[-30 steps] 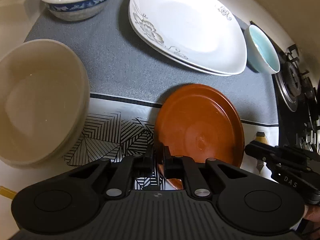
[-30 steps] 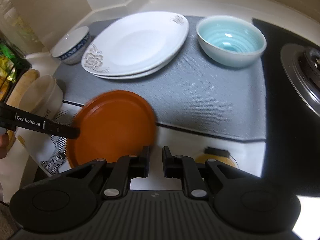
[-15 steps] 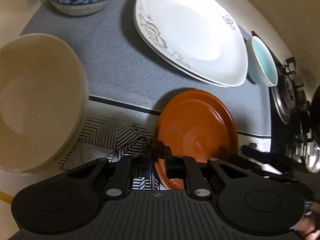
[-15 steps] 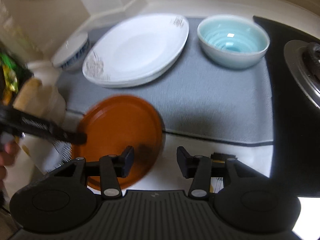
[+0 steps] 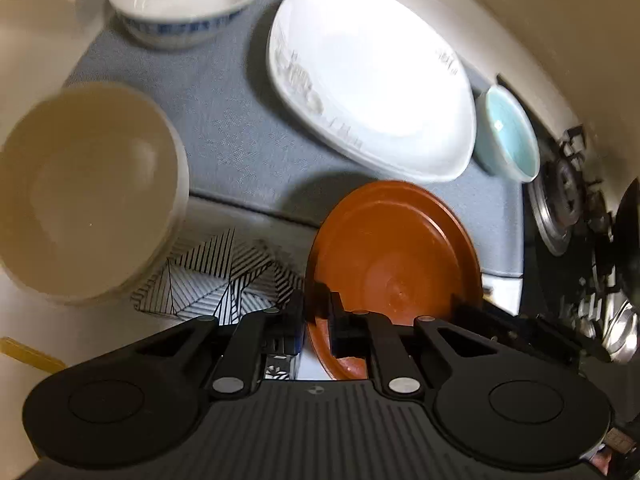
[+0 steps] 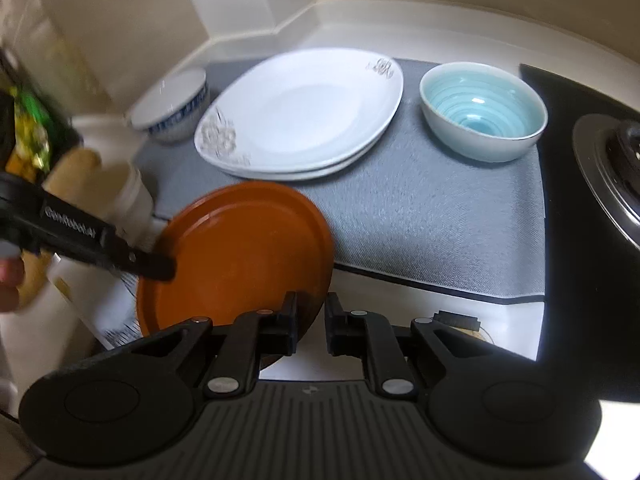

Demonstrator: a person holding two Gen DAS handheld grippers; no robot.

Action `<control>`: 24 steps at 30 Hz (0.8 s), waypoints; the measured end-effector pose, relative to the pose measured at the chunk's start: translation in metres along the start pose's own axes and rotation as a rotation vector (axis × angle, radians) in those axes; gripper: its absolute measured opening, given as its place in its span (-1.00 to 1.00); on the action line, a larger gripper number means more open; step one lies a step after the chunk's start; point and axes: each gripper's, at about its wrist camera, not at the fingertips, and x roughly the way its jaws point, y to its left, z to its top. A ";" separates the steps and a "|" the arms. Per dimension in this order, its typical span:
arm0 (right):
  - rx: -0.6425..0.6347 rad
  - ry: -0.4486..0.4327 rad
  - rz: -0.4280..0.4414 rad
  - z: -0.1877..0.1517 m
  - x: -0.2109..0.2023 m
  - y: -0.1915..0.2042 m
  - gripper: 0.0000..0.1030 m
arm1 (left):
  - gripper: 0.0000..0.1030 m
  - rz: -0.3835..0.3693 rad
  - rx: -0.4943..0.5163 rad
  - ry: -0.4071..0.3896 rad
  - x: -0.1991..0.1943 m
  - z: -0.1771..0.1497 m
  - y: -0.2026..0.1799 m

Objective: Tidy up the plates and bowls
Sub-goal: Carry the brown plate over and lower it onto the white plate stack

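Note:
An orange plate [image 5: 396, 260] [image 6: 240, 252] hangs a little above the counter, held from two sides. My left gripper [image 5: 318, 300] is shut on its left rim; in the right wrist view its black fingers [image 6: 160, 268] clamp that edge. My right gripper [image 6: 311, 312] is shut on the plate's near right rim, which sits between the jaws. Two stacked white plates [image 5: 372, 80] [image 6: 300, 112] lie behind on the grey mat [image 6: 440, 220]. A blue-patterned bowl [image 5: 180, 4] [image 6: 172, 108], a pale blue bowl [image 5: 510, 136] [image 6: 482, 108] and a cream bowl [image 5: 88, 192] stand around them.
A gas burner [image 6: 612, 168] [image 5: 560, 208] on a black hob borders the mat on the right. A black-and-white striped sheet [image 5: 224, 276] lies under the plate's left side. The wall and counter corner close off the back. A hand [image 6: 8, 280] shows at far left.
The right gripper opened wide, then shut on the orange plate's near rim. Both grippers rose, lifting the plate off the counter. The left grip stayed shut throughout.

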 end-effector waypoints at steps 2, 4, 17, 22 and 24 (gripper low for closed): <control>0.022 -0.016 0.015 0.004 -0.008 0.001 -0.71 | -0.76 0.006 0.018 -0.020 -0.014 0.005 -0.006; 0.039 -0.033 0.026 0.009 -0.017 0.002 -0.71 | -0.76 0.015 0.043 -0.047 -0.028 0.010 -0.013; 0.082 -0.188 0.027 0.059 -0.049 0.014 -0.70 | -0.76 0.024 0.153 -0.229 -0.085 0.055 -0.053; 0.081 -0.249 0.021 0.083 -0.051 0.017 -0.65 | -0.76 0.010 0.156 -0.303 -0.105 0.081 -0.064; 0.088 -0.265 0.015 0.097 -0.051 0.015 -0.65 | -0.76 0.010 0.163 -0.328 -0.110 0.092 -0.071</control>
